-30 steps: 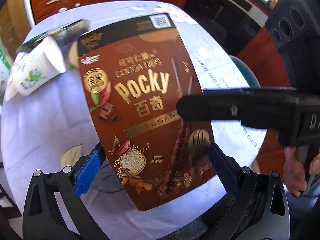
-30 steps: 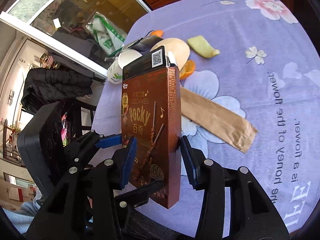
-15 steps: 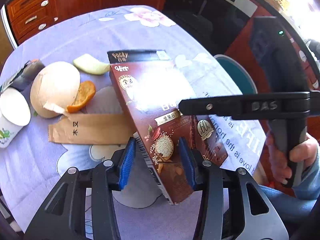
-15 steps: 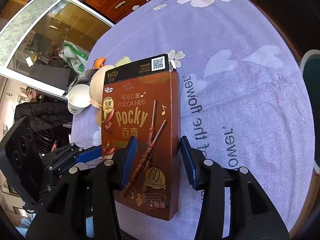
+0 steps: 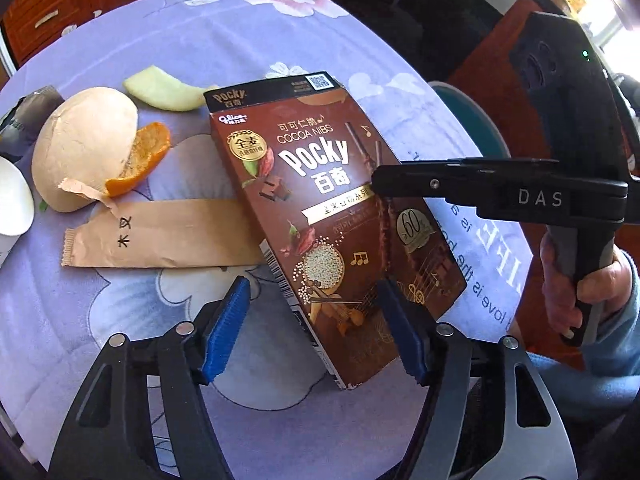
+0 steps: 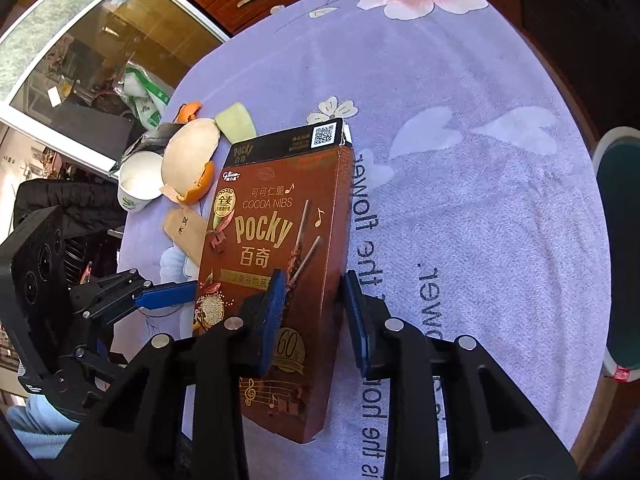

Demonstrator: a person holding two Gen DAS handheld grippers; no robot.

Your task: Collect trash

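A brown Pocky box (image 5: 320, 208) stands tilted above the purple tablecloth. My right gripper (image 6: 314, 312) is closing across its thin side, one pad on the printed front (image 6: 272, 216), the other behind the right edge. In the left wrist view, its black finger (image 5: 440, 180) crosses the box face. My left gripper (image 5: 313, 328) is opening around the box's lower end. Its left pad stands clear of the cardboard.
A pale rind half (image 5: 84, 148), orange peel (image 5: 140, 160), a pale green slice (image 5: 164, 88), a brown paper sleeve (image 5: 160, 240) and a white cup (image 5: 12, 196) lie to the left. A teal round container (image 6: 620, 240) sits beyond the table's right edge. Wooden drawers stand behind.
The left jaws narrowed around the box's lower end, then widened again. The right jaws drew in onto the box. Both grippers shifted, and the box now leans in front of the peels.
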